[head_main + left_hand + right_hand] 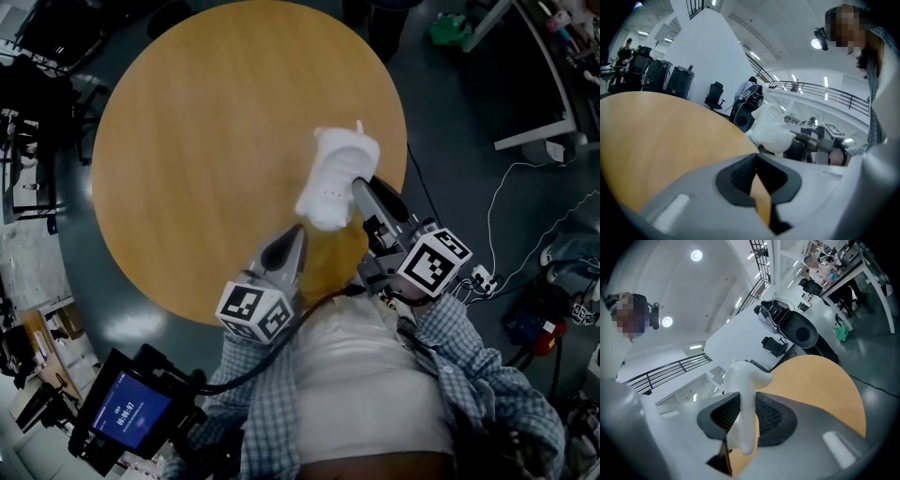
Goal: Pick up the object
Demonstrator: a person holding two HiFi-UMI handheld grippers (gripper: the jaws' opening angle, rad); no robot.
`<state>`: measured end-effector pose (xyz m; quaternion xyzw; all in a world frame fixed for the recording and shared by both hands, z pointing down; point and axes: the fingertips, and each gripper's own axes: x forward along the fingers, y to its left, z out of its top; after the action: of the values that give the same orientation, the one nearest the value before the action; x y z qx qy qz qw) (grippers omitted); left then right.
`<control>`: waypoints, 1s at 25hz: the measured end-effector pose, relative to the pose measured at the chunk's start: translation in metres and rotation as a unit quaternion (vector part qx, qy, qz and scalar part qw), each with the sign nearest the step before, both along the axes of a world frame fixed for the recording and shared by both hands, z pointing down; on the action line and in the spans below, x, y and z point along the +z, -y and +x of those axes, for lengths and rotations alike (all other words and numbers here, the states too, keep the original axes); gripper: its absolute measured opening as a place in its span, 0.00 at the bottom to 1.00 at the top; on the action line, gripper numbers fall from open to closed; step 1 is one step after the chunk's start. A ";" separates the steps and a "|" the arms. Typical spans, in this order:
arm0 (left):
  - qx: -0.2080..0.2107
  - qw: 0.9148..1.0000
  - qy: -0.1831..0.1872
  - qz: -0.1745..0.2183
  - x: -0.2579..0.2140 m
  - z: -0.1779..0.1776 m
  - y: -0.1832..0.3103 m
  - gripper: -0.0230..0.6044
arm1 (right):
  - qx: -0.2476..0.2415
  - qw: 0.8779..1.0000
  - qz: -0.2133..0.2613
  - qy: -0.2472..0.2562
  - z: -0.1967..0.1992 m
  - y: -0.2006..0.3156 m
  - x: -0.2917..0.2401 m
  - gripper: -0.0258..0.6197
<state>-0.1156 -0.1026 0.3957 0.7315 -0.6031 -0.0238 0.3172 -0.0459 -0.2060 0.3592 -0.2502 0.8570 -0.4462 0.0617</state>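
Nearest to us, the left gripper [294, 236] points forward over the near edge of the table [187, 141]. Its jaws are clenched together, with nothing between the pads; only a sliver of tabletop shows past them. We treat this tool as idle. Beside it, and slightly further forward, the right gripper [743, 416] is grasping the object [742, 394]. This is a soft-looking white item with a narrow top, and both ribbed pads press against its lower part. The bulk of the object stands up beyond the jaw tips, and a short end hangs below the pads. From the left gripper the object lies ahead and to the right, and it is seen there against the room rather than against the wood. From this we judge that it is clear of the table, which lies well below the right gripper's jaws. The table carries nothing else that we can see. Beyond its far rim lies a dark floor [450, 103], with cables [525, 197] off to the right of the right gripper. Status: grasp made and lift apparently achieved, so the pick-up is essentially complete. The only step left is to hold the grip steady, since the soft body could slip between the pads.
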 end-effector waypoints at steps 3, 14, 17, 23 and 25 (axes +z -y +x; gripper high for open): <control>0.002 1.000 -0.002 0.004 0.000 0.000 0.001 0.04 | 0.000 1.000 0.006 0.006 -0.001 -0.001 -0.006 0.20; 0.013 1.000 -0.006 0.009 -0.002 0.004 0.003 0.04 | -0.003 1.000 0.012 0.009 0.000 -0.002 -0.012 0.20; 0.015 1.000 -0.006 0.008 -0.002 0.005 0.003 0.04 | -0.004 1.000 0.012 0.009 0.001 -0.002 -0.012 0.20; 0.015 1.000 -0.008 0.006 -0.002 0.006 0.005 0.04 | -0.010 1.000 0.011 0.006 -0.001 -0.002 -0.012 0.20; 0.017 1.000 -0.007 0.005 -0.001 0.006 0.005 0.04 | -0.011 1.000 0.010 0.006 -0.001 -0.002 -0.012 0.20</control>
<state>-0.1092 -0.1074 0.3943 0.7427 -0.5884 -0.0268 0.3184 -0.0465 -0.2039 0.3476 -0.2377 0.8639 -0.4393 0.0647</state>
